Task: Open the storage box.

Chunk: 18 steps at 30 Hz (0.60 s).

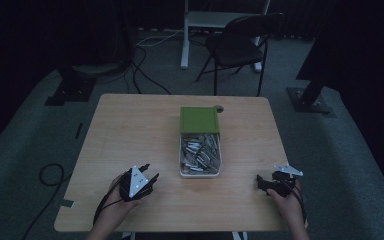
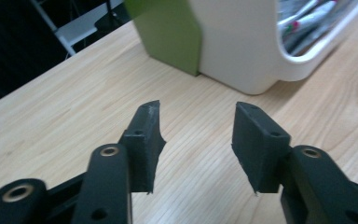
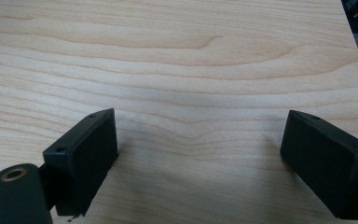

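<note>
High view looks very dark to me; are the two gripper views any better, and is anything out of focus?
High view: dim and underexposed, surroundings nearly black, though the table and box stay readable. Left gripper view: well lit, box near the top soft and blurred, left gripper fairly sharp. Right gripper view: bright, wood grain crisp, soft shadow between the open jaws of the right gripper.

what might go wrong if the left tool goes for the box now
The left tool sits open beside the white box, whose green lid covers only the far half. A sideways nudge could slide the box or shift the loose pens. The dim light also makes a single pen hard to pick out.
</note>
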Each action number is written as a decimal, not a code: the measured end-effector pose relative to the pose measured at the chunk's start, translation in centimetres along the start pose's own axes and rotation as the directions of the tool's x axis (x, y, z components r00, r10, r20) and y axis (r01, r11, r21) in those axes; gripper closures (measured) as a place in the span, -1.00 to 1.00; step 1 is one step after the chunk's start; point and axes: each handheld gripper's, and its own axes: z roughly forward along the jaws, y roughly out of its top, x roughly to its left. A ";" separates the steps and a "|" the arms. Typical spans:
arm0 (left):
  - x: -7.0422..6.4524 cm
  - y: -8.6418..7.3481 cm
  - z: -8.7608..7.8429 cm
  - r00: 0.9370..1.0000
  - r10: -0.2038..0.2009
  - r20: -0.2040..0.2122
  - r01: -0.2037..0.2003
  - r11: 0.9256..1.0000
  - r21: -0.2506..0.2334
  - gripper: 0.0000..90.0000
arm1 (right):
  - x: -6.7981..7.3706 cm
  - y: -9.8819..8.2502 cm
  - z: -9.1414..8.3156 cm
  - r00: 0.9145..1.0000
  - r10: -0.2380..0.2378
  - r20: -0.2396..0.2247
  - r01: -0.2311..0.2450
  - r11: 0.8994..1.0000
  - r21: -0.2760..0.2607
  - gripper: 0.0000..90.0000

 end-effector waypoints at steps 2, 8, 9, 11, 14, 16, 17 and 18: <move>0.4 -0.4 -0.2 1.000 -0.023 -0.010 0.023 1.000 0.001 0.17 | 0.0 0.0 0.0 1.000 0.000 0.000 0.000 1.000 0.000 -0.77; 1.7 -1.5 -0.7 0.997 -0.077 -0.032 0.078 0.997 0.015 0.07 | 0.0 0.0 0.0 1.000 0.000 0.000 0.000 1.000 0.000 -0.77; 2.0 -1.7 -0.8 0.996 -0.086 -0.035 0.086 0.996 0.019 0.05 | 0.0 0.0 0.0 1.000 0.000 0.000 0.000 1.000 0.000 -0.77; 2.3 -2.0 -1.0 0.994 -0.102 -0.047 0.103 0.994 0.020 0.02 | 0.0 0.0 0.0 1.000 0.000 0.000 0.000 1.000 0.000 -0.77; 3.0 -2.6 -1.2 0.989 -0.137 -0.057 0.139 0.990 0.024 -0.04 | 0.0 0.0 0.0 1.000 0.000 0.000 0.000 1.000 0.000 -0.77; 3.3 -2.9 -1.3 0.987 -0.150 -0.065 0.152 0.988 0.028 -0.09 | 0.0 0.0 0.0 1.000 0.000 0.000 0.000 1.000 0.000 -0.77; 3.4 -3.0 -1.4 0.985 -0.162 -0.064 0.164 0.986 0.029 -0.09 | 0.0 0.0 0.0 1.000 0.000 0.000 0.000 1.000 0.000 -0.77; 3.5 -3.2 -1.5 0.983 -0.172 -0.068 0.174 0.984 0.028 -0.09 | 0.0 0.0 0.0 1.000 0.000 0.000 0.000 1.000 0.000 -0.77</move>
